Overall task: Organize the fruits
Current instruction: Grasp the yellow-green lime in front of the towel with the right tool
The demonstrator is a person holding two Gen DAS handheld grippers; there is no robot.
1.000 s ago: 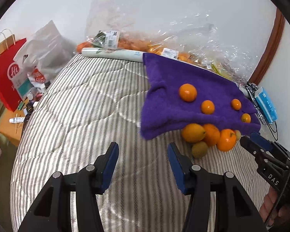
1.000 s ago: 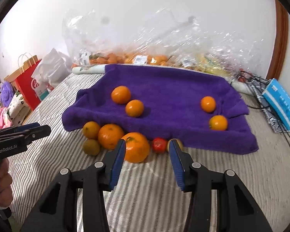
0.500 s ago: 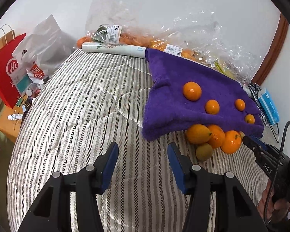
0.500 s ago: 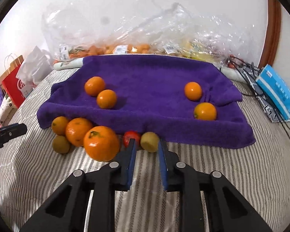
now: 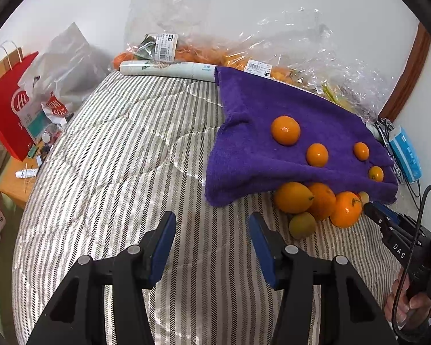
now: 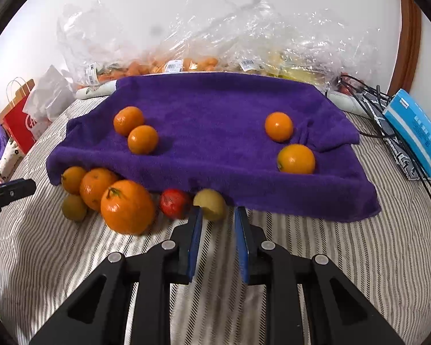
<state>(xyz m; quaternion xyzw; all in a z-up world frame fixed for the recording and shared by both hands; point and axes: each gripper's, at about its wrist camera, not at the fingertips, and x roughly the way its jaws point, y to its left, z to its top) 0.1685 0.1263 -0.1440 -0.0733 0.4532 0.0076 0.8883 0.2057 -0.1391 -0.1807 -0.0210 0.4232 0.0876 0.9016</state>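
While both grippers hover over the striped bed [image 5: 123, 143], loose fruit sits along the near edge of the towel [image 6: 215, 109].
Left to right: left gripper [image 5: 212, 230] wide, holding nothing, over bare cover; big orange [image 6: 127, 207] at the near-left towel edge, red fruit [image 6: 175, 202] beside it, yellow-green fruit [image 6: 211, 205] just ahead of the right gripper [image 6: 217, 221], jaws narrow but apart, nothing held; four small oranges on the towel.
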